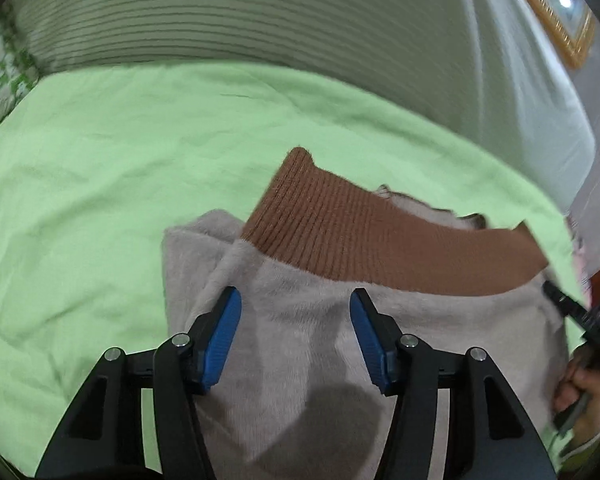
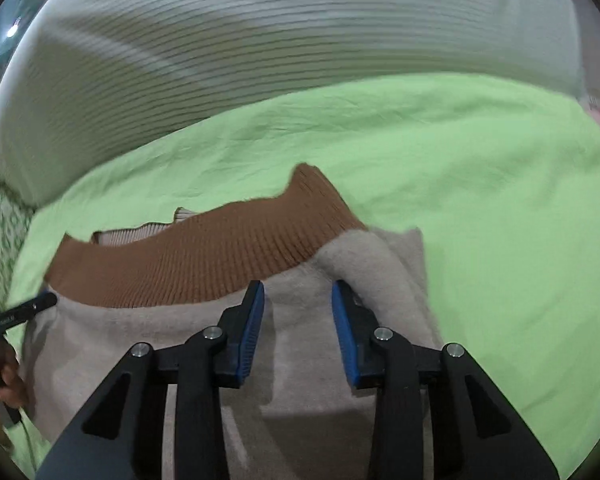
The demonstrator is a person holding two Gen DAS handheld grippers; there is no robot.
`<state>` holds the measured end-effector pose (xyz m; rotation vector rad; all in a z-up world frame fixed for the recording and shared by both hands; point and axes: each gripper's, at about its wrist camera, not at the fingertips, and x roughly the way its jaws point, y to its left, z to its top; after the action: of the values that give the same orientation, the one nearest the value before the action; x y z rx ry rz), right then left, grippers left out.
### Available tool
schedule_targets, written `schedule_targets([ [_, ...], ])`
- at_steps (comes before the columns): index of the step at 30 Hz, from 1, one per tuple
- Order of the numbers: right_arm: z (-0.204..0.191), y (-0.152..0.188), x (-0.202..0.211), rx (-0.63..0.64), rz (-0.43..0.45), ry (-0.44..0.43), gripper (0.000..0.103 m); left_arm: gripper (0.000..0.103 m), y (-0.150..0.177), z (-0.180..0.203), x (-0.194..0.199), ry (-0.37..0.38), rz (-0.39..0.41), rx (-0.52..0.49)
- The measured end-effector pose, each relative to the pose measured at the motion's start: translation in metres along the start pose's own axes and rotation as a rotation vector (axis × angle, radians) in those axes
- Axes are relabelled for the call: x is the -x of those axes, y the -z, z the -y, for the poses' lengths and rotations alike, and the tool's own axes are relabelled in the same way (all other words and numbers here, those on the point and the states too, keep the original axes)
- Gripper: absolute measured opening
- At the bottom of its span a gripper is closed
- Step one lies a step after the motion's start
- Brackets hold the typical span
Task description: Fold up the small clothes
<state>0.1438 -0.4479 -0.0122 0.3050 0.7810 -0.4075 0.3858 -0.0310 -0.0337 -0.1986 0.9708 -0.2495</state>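
Bed covering: light green sheet (image 1: 148, 152), creased, spread wide. Behind it: pale ribbed, striped headboard or cushion (image 1: 220, 12). Left edge: green-and-white patterned fabric (image 1: 0, 76). Upper right: gilt picture frame (image 1: 548, 12) on the wall, reflecting a lamp.

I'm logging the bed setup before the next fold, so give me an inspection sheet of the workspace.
Surface: light green sheet, wrinkled, bare around the garment.
Job's things: beige fleece garment with a brown ribbed band, lying partly folded on the sheet.
Clutter: nothing seen.
Grippers: left gripper open over the fleece, nothing pinched; right gripper open over the fleece, nothing pinched.
Cables: nothing seen.
Surroundings: striped bedding behind the sheet, green patterned fabric to one side, gold picture frame on the wall.
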Motion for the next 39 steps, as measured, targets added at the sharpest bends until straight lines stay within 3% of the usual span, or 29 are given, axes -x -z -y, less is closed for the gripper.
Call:
schedule_targets([
  [2,-0.010,0.006,0.010,0.027,0.022,-0.003,0.041,0.068,0.002,0.011,0.012,0.037,0.018,-0.008],
  [4,-0.031,0.007,0.016,0.072,0.046,-0.064,0.044,0.075,0.000,0.030,0.016,0.049,0.027,-0.045],
  [7,-0.061,0.001,0.007,0.141,0.042,-0.096,0.050,0.077,-0.005,0.060,-0.002,0.039,-0.016,-0.136],
  [9,-0.077,-0.005,-0.014,0.175,-0.007,-0.145,0.051,0.077,-0.007,0.076,-0.025,-0.041,-0.055,-0.191],
  [10,-0.082,-0.007,-0.028,0.183,-0.042,-0.147,0.052,0.076,-0.007,0.076,-0.042,-0.130,-0.067,-0.196],
  [12,-0.084,-0.009,-0.057,0.217,-0.098,-0.028,0.051,0.078,-0.011,0.068,-0.056,-0.158,-0.042,-0.174],
  [14,-0.075,-0.016,-0.061,0.187,-0.047,0.018,0.050,0.078,-0.019,0.065,-0.058,-0.209,0.001,-0.156],
  [15,-0.067,-0.023,-0.061,0.130,-0.020,0.043,0.050,0.076,-0.024,0.062,-0.057,-0.218,0.007,-0.132],
  [17,-0.053,-0.031,-0.053,0.034,0.014,0.067,0.051,0.076,-0.027,0.054,-0.046,-0.160,0.018,-0.082],
  [20,-0.049,-0.028,-0.030,0.006,0.041,0.007,0.052,0.077,-0.016,0.048,-0.015,-0.117,0.046,-0.021],
  [25,-0.055,0.007,0.017,0.037,0.055,-0.086,0.055,0.081,0.049,0.026,0.047,0.006,0.052,0.178],
  [27,-0.055,0.028,0.035,0.042,0.061,-0.129,0.058,0.083,0.079,0.018,0.069,-0.010,0.070,0.280],
  [31,-0.064,0.062,0.056,0.108,0.056,-0.196,0.059,0.084,0.154,0.009,0.099,0.040,0.065,0.492],
  [34,-0.071,0.081,0.056,0.156,0.039,-0.193,0.059,0.084,0.186,0.002,0.104,0.007,0.026,0.562],
  [36,-0.071,0.084,0.055,0.167,0.032,-0.171,0.059,0.084,0.200,-0.003,0.100,-0.005,0.012,0.598],
  [39,-0.064,0.086,0.051,0.139,0.014,-0.126,0.059,0.088,0.190,-0.014,0.093,0.016,0.029,0.638],
])
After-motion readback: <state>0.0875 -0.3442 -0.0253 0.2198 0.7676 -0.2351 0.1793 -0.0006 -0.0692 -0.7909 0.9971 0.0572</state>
